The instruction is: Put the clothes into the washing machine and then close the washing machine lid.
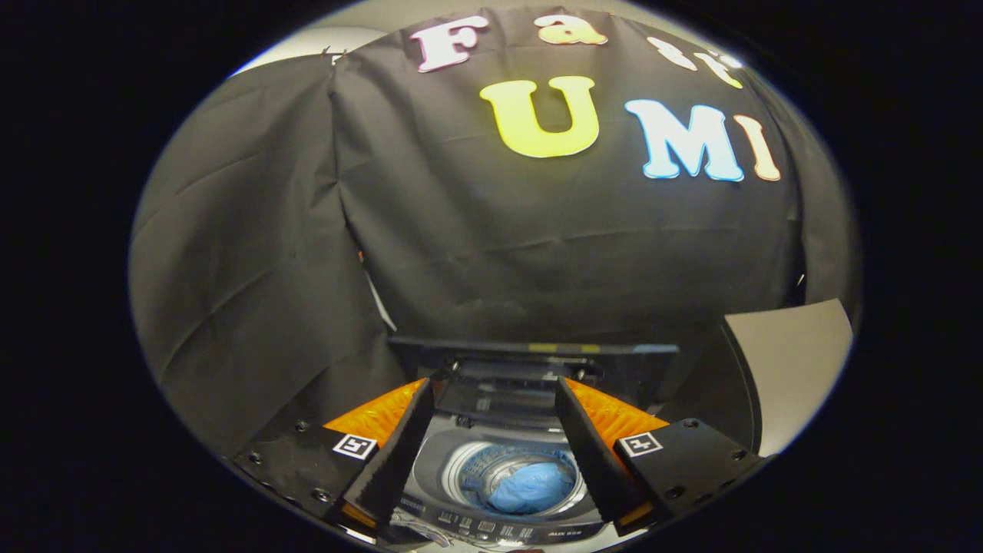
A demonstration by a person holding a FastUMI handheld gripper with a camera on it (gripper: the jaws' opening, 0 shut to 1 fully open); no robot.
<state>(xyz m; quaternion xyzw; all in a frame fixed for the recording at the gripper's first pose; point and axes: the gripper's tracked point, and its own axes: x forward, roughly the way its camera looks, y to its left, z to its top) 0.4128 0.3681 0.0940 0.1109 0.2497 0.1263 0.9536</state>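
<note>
Here, in the gripper view, the gripper [495, 388] hangs above a small top-loading washing machine [499, 530] with a grey top panel and a dark control strip along its near edge. The two fingers [399, 445] stand well apart and hold nothing; the gap between them frames the machine's open mouth.

Down in the round, perforated metal drum [480, 468] lies a crumpled light-blue garment [532, 488], bunched into a soft heap that sits toward the right side of the drum, below the fingers and between them as the camera sees it. The cloth rests wholly inside the drum; none of it drapes over the rim.

The dark, translucent folding lid [499, 395] of the washing machine is raised, standing up at the back of the opening just beyond the fingertips, so the mouth of the machine is uncovered. Its panel seems folded on itself, though the fisheye bend and dim light make the hinge line hard to read.

Behind the machine hangs the creased black cloth wall [537, 253] of the booth. To the right of the machine a pale flat panel [799, 361] shows beside the cloth.
</note>
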